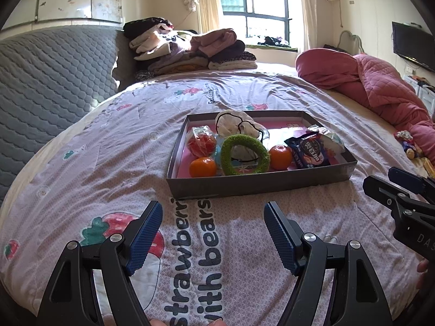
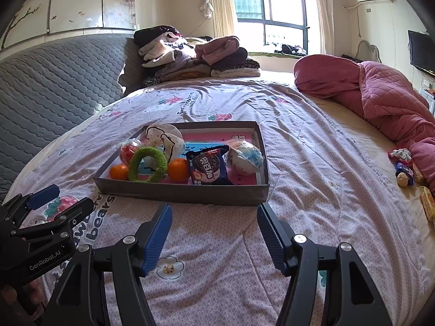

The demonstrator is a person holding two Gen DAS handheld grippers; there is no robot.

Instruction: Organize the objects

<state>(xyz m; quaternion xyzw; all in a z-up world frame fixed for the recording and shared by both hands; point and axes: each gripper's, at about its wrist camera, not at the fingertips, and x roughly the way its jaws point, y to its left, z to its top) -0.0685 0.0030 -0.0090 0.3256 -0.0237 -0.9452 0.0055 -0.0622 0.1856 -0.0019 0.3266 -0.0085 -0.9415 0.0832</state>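
Left hand-held gripper (image 1: 213,217): nearest the lens, jaws spread wide with nothing between them, hovering over the bed's printed quilt just short of the box's near wall.
Right hand-held gripper (image 2: 214,218): jaws wide apart, holding nothing, over the quilt in front of the box's near right corner.
Quilt (image 1: 108,163): pale lilac with strawberries and the words "strawberry with bears", covering the bed under both grippers.
Box (image 1: 258,183): shallow grey cardboard tray with a pink floor, lying flat on the quilt around the middle of the bed.
Green ring (image 1: 244,154): fuzzy loop leaning upright near the box's front wall, between the two oranges.
Left orange (image 1: 202,167): in the box's near left corner.
Right orange (image 1: 280,156): just right of the ring, beside the cookie packet.
Cookie packet (image 1: 308,152): dark blue wrapper toward the box's right side.
Red wrapped snack (image 1: 201,142): behind the left orange.
White pouch (image 1: 235,123): black-trimmed, at the box's far side.
White-and-blue wrapped bundle (image 2: 244,157): at the box's right wall.
Loose items (image 2: 403,165): small snacks and trinkets at the bed's right edge, against the pink quilted blanket (image 2: 380,95).
Folded clothes (image 1: 190,51): stacked at the bed's far edge.
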